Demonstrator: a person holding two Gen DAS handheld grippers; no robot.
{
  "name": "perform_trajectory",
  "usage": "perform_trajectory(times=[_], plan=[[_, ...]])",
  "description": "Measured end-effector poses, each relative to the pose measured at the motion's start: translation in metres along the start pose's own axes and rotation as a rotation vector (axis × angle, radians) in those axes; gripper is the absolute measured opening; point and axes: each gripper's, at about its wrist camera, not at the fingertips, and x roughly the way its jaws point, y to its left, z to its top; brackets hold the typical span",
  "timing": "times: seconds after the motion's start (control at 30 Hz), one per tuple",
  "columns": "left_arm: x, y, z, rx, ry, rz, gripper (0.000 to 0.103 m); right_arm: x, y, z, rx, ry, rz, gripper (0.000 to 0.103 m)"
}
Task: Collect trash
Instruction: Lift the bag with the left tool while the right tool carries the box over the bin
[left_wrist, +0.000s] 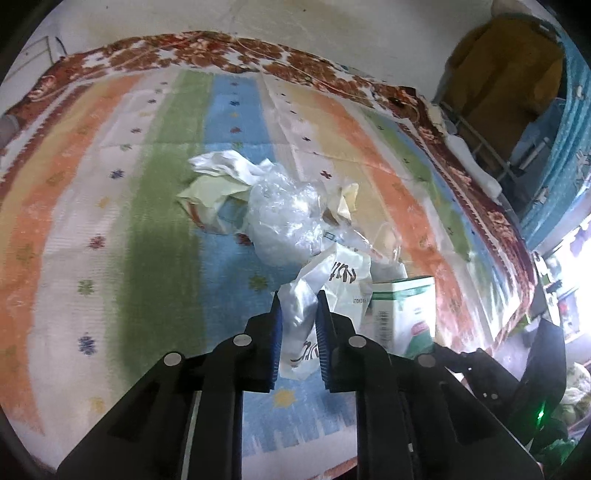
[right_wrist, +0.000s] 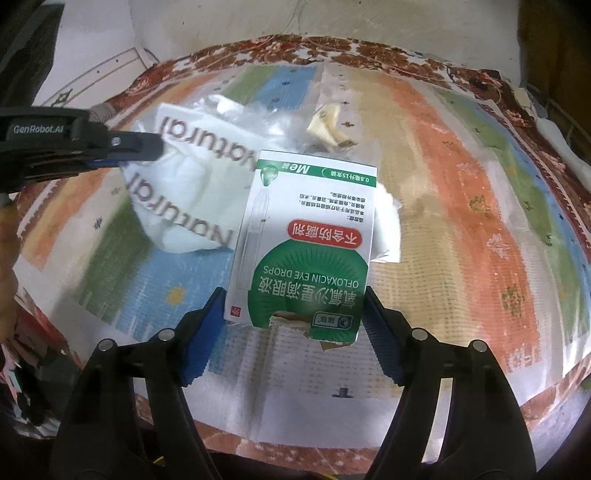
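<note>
Two hand-held grippers, left (left_wrist: 299, 314) clamped on one white bag (left_wrist: 325, 291), right (right_wrist: 293, 314) gripping one green-white box (right_wrist: 303, 240), striped cloth (left_wrist: 110, 184) beneath.

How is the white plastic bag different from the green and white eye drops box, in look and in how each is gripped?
The white plastic bag is soft, crumpled and glossy; the eye drops box is stiff, flat-sided and torn at one end. The left gripper pinches the bag narrowly; the right gripper has its fingers far apart at the box's sides. Both carry printed lettering.

You are working in a lived-in home: a striped flowered cloth (left_wrist: 110, 192) is covering the surface, hanging clothing (left_wrist: 509, 66) is filling the upper right.
</note>
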Motion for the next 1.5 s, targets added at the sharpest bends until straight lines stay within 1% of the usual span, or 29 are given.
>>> perform_trajectory(times=[0.07,0.13,0.23,0.33,0.5,0.63,0.7,0.77,0.9,1.1,1.27,1.4,1.5], plan=[[-0.01,-0.005,-0.001,0.007,-0.004,0.032,0.015,-0.007,-0.002,0.0,0.008,-0.005,0.014,0.068],[-0.02,-0.01,-0.001,0.015,-0.011,0.039,0.015,-0.015,-0.003,0.0,0.0,-0.011,0.022,0.068],[-0.038,-0.018,-0.002,0.024,-0.039,0.066,0.015,-0.027,-0.001,-0.001,-0.021,-0.018,0.024,0.068],[-0.055,-0.023,-0.005,0.029,-0.066,0.113,0.015,-0.039,-0.001,-0.003,-0.036,-0.025,0.029,0.068],[-0.076,-0.03,-0.01,0.022,-0.096,0.142,0.015,-0.06,-0.002,-0.008,-0.063,-0.042,0.041,0.068],[-0.084,-0.037,-0.017,0.011,-0.101,0.153,0.015,-0.084,-0.005,-0.014,-0.083,-0.072,0.054,0.068],[-0.089,-0.041,-0.023,-0.006,-0.105,0.162,0.015,-0.097,-0.009,-0.017,-0.069,-0.096,0.048,0.068],[-0.097,-0.046,-0.029,-0.026,-0.127,0.179,0.015,-0.106,-0.014,-0.021,-0.053,-0.099,0.061,0.068],[-0.119,-0.06,-0.044,-0.065,-0.175,0.15,0.015,-0.124,-0.02,-0.03,-0.043,-0.105,0.094,0.068],[-0.146,-0.078,-0.074,-0.065,-0.216,0.135,0.015,-0.159,-0.024,-0.049,-0.068,-0.15,0.127,0.068],[-0.155,-0.084,-0.093,-0.056,-0.222,0.117,0.015,-0.179,-0.028,-0.065,-0.091,-0.169,0.122,0.068],[-0.159,-0.093,-0.111,-0.042,-0.228,0.112,0.015,-0.189,-0.033,-0.076,-0.078,-0.17,0.14,0.068],[-0.165,-0.1,-0.125,-0.025,-0.24,0.113,0.015,-0.196,-0.031,-0.085,-0.09,-0.17,0.151,0.068]])
